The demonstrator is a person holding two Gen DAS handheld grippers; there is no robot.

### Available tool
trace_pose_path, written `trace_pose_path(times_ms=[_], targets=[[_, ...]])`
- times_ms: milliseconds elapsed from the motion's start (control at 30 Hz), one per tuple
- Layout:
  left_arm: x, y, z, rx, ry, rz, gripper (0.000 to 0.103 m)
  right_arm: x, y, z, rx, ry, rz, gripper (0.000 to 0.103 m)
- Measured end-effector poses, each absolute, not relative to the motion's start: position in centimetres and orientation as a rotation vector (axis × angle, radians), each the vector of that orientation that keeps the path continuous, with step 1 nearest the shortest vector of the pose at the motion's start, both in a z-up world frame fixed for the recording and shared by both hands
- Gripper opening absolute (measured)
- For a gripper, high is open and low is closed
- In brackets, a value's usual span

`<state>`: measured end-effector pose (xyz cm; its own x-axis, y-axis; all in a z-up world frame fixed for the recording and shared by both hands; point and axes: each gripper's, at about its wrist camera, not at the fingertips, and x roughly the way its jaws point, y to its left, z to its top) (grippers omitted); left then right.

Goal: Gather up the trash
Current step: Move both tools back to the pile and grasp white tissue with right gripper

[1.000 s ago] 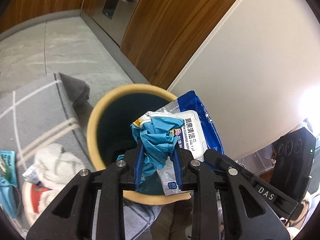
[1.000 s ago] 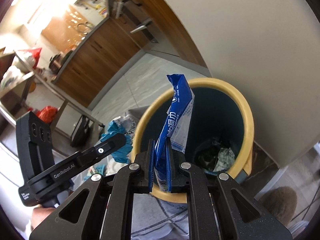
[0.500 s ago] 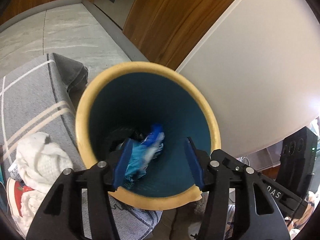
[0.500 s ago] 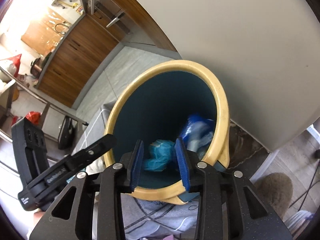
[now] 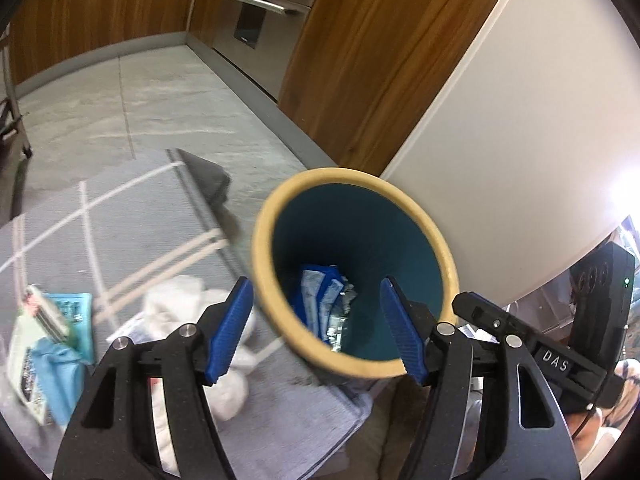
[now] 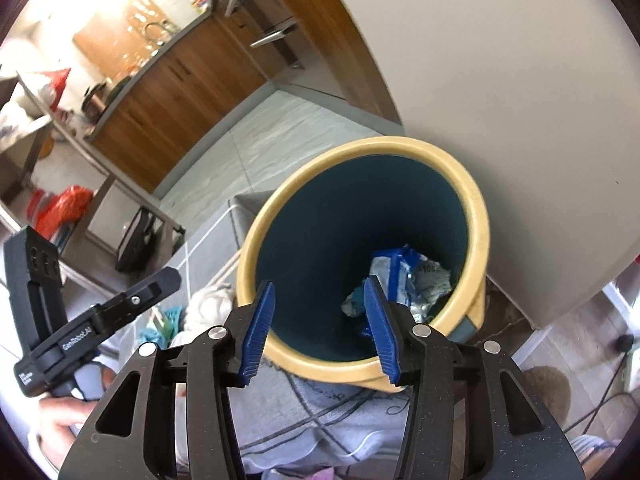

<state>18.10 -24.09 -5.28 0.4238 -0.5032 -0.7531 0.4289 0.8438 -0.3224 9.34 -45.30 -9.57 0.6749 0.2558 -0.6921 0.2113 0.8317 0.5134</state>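
Observation:
A round bin with a yellow rim (image 5: 352, 176) and dark teal inside stands on a grey mat; it also shows in the right wrist view (image 6: 478, 216). A blue wipes packet (image 5: 320, 292) and crumpled wrappers (image 6: 404, 276) lie at its bottom. My left gripper (image 5: 316, 328) is open and empty above the bin's near rim. My right gripper (image 6: 320, 332) is open and empty over the bin's mouth. White crumpled tissue (image 5: 176, 300) and a teal and white packet (image 5: 44, 340) lie on the mat to the left.
A white wall panel (image 5: 520, 140) stands right behind the bin. Wooden cabinets (image 5: 360, 60) and a steel appliance line the far side of the grey floor. The grey striped mat (image 5: 120, 220) covers the floor at left. A metal table (image 6: 120, 200) stands at left.
Both grippers opened and dropped their loads, the blue glove wad and the blue wipes packet, into the bin. Both have since pulled back and up from the bin.

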Motion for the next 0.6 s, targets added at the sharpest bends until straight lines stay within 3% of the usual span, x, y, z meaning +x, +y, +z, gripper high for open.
trace_pose_path(times_ms=[600], targets=[[14.9, -12.8, -4.4, -0.109, 0.932, -0.409, 0.068, 9.4, -38.8, -8.8, 0.436, 0.883, 0.153, 0.051]])
